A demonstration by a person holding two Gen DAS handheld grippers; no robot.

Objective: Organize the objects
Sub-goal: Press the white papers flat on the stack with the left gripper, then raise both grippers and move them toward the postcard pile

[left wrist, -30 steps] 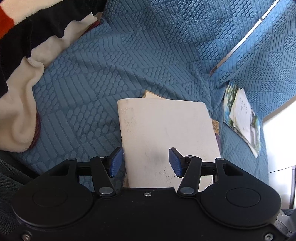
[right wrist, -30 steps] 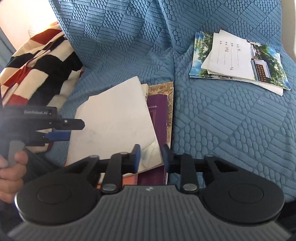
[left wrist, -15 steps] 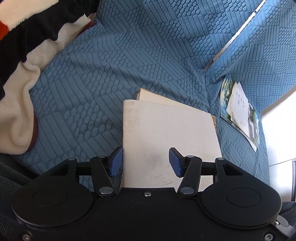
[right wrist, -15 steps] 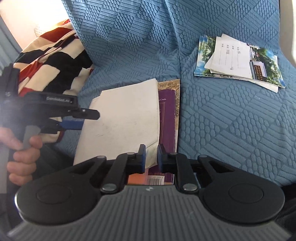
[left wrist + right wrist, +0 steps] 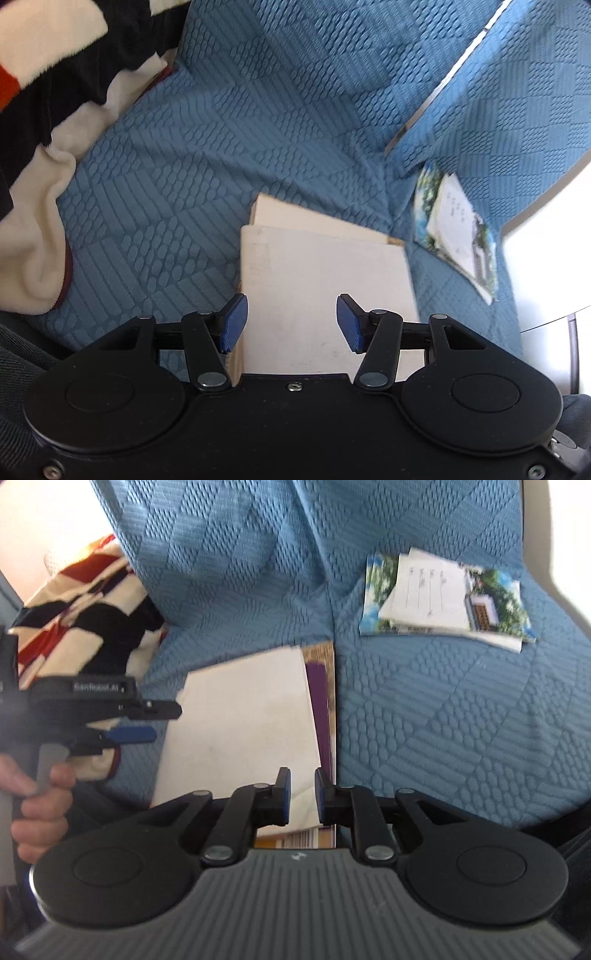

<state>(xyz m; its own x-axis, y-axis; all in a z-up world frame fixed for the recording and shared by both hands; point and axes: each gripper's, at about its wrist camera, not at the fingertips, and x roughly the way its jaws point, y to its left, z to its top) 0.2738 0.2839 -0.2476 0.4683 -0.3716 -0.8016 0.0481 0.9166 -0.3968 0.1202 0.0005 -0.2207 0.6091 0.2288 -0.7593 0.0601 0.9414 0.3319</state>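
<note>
The right claw is nearly clenched, a narrow gap between its blue pads, with the near right corner of the white sheet seen through that gap; whether the pads pinch the paper I cannot tell. The left claw stands released, half spread, above the near edge of the same sheet, its pads on either side and not touching.

Under the sheet lies a purple book with a tan border, its right edge exposed. To the right of it the sofa seat is open up to a loose pile of photo leaflets and printed papers near the backrest. To the left, a fleece blanket in cream, black and red crowds the seat.

A second ago the right claw was wider, straddling the sheet's corner. The sheet then lay skewed across the book; now its right edge runs closer to parallel with the book's.

The sofa cover is blue, quilted in raised pebble and bar patterns. The sheet is flat, matte, faintly smudged. A hand grips the left claw's handle.
</note>
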